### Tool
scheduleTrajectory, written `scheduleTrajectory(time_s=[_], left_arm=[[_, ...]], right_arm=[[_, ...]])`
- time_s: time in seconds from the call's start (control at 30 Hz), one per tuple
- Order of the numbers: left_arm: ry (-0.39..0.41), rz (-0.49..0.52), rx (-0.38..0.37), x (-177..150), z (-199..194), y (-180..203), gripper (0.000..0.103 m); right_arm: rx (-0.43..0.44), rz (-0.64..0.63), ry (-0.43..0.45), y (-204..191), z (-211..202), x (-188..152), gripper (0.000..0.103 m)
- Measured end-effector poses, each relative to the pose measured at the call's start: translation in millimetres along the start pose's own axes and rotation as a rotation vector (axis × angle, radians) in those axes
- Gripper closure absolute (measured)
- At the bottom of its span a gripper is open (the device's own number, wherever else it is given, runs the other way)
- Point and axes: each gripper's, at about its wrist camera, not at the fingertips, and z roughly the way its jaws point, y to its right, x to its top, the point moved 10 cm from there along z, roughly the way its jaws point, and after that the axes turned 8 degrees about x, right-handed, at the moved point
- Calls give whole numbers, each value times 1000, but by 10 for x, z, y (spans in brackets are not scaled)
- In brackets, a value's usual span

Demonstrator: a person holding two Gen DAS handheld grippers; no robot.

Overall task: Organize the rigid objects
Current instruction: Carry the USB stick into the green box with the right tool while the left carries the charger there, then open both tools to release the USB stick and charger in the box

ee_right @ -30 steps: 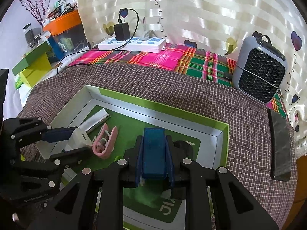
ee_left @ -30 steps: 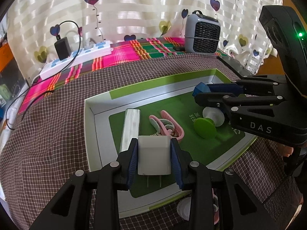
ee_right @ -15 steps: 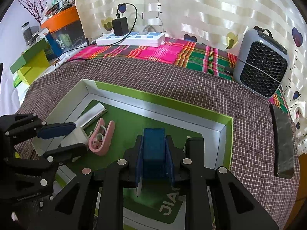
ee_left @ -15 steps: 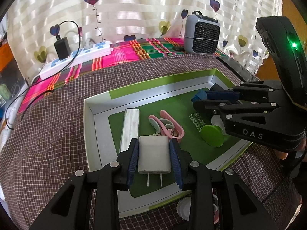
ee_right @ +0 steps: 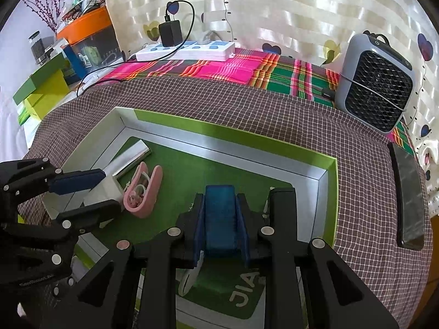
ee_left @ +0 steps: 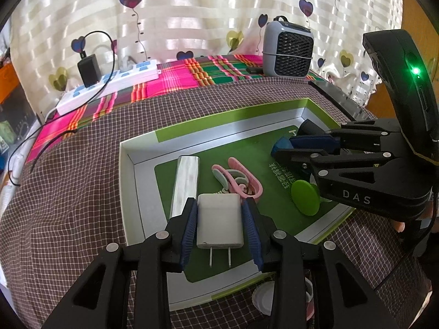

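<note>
A shallow green and white tray (ee_left: 142, 197) lies on the checked cloth. Inside it, a white plug charger (ee_left: 219, 222) rests on the green floor, prongs toward me, between the pads of my left gripper (ee_left: 219, 208). The jaws are opening, and a thin gap shows on each side of the charger. A silver bar (ee_left: 186, 181), a pink clip (ee_left: 238, 178) and a green disc (ee_left: 306, 197) also lie in the tray. My right gripper (ee_right: 221, 200) is shut on a blue block (ee_right: 221, 216), low over the tray's right part. In the right wrist view the left gripper (ee_right: 90, 192) is at the left.
A grey fan heater (ee_left: 288, 52) and a white power strip (ee_left: 109, 85) with a black adapter stand at the back. A dark phone (ee_right: 408, 197) lies right of the tray. Green boxes (ee_right: 41, 90) are stacked far left. A white lid (ee_left: 263, 298) sits by the tray's near edge.
The left jaws have spread a little off the charger, which now rests on the tray floor. The right gripper has carried the blue block slightly farther toward the tray's right corner.
</note>
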Motion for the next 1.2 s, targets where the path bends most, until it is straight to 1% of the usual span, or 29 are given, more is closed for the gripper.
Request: scheduleTrajectory(time_s=[0.17, 0.27, 0.33, 0.47, 0.6, 0.77, 0.93, 1.0, 1.13, 1.2], left_arm=[[0, -1, 0, 4, -1, 3, 67], [1, -2, -2, 3, 1, 8, 65], [2, -3, -6, 0, 1, 12, 64], [4, -11, -8, -2, -10, 8, 64], [13, -14, -7, -16, -54, 13, 64], [42, -24, -9, -12, -191, 11, 63], [57, -38, 0, -64, -347, -3, 63], [66, -50, 13, -81, -411, -29, 63], [85, -71, 12, -119, -553, -53, 63], [90, -81, 15, -144, -613, -60, 63]], right_arm=[[-3, 0, -1, -3, 2, -4, 80], [-7, 1, 4, -6, -6, -1, 74], [-1, 5, 7, -13, -6, -6, 67], [-1, 6, 13, -32, -19, -11, 65], [3, 11, 37, -64, -82, -11, 57], [5, 14, 63, -137, -176, -31, 56], [-20, 19, 93, -200, -318, -63, 56], [-37, 24, 109, -229, -396, -81, 56], [-62, 45, 135, -282, -521, -131, 56], [-99, 60, 149, -286, -601, -164, 56]])
